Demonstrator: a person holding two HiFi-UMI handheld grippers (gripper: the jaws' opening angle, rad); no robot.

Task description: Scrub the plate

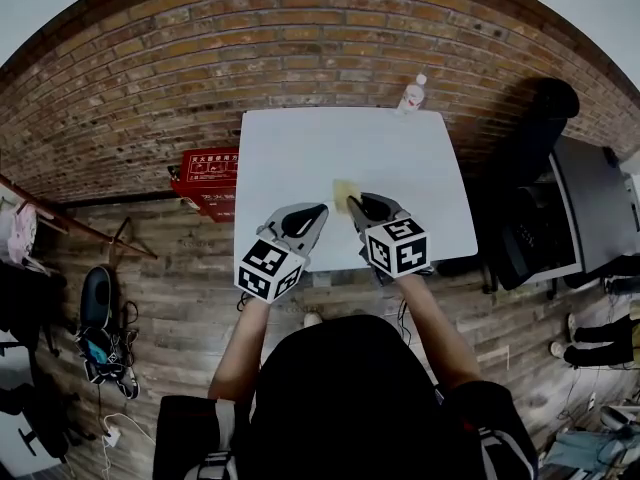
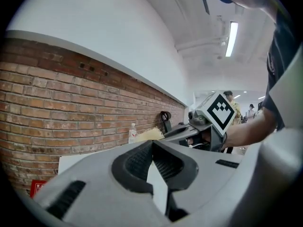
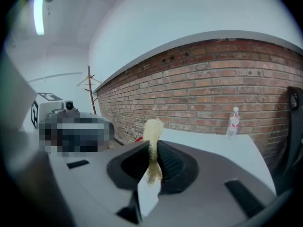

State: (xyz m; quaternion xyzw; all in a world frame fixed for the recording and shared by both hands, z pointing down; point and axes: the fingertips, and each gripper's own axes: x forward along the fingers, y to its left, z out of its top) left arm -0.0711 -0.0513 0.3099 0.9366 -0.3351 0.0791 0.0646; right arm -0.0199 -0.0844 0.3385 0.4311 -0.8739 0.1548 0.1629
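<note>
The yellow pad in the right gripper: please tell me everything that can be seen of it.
The pad is a thin, pale yellow, fibrous-looking piece. The right gripper is shut on it: the dark ribbed jaws pinch its lower part, and its fuzzy end sticks out past the tips. It hangs over the white table, touching nothing else.

This is looking like an office-type workroom: a white table [image 1: 300, 158] is standing by a brick wall [image 1: 300, 38] on a wood-plank floor [image 1: 180, 308], a black office chair [image 1: 545, 108] and a grey desk [image 1: 590, 198] are standing beyond its right edge, and a strip light [image 2: 232, 38] is glowing overhead.
</note>
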